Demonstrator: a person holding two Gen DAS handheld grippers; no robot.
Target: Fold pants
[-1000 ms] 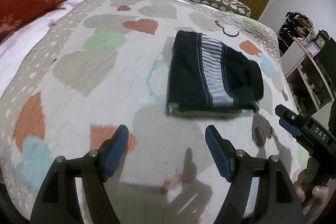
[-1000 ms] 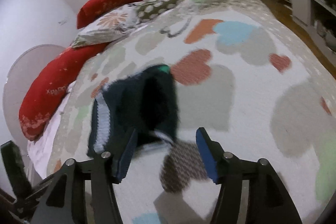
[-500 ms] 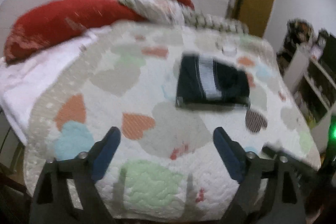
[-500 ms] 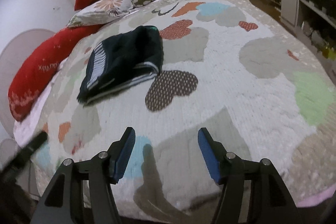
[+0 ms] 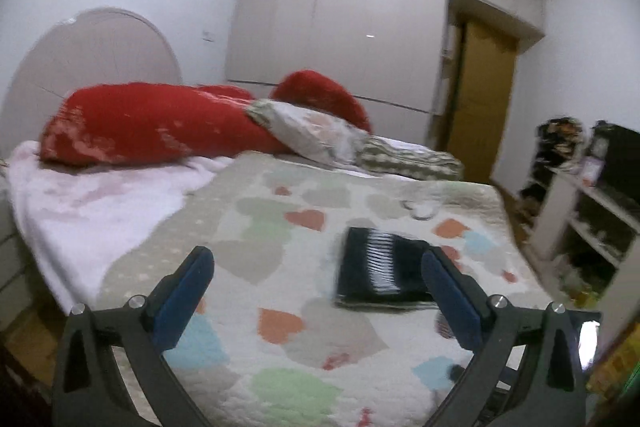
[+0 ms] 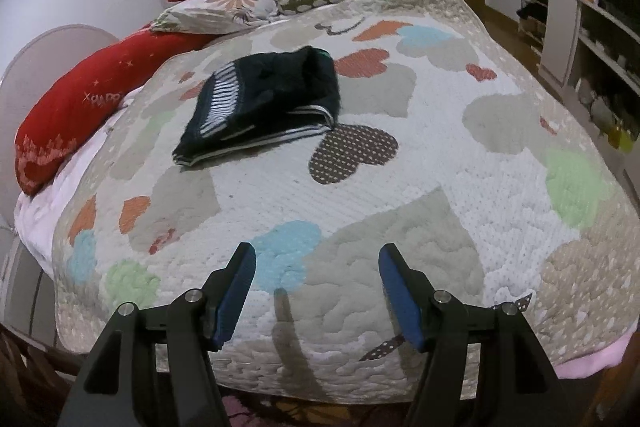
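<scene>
Left wrist view: blurred folded pants [image 5: 380,275], right edge behind jaws.

Folded dark striped pants [image 6: 264,103] lie on the heart-patterned quilted bed [image 6: 440,195], long red pillows [image 6: 92,99] behind, shelving [image 6: 600,39] right of bed.

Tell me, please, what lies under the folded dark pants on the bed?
The folded pants rest on the heart-patterned quilt, beside a brown dotted heart. The quilt directly beneath them is covered, so its pattern there, and anything else underneath, cannot be seen.
</scene>
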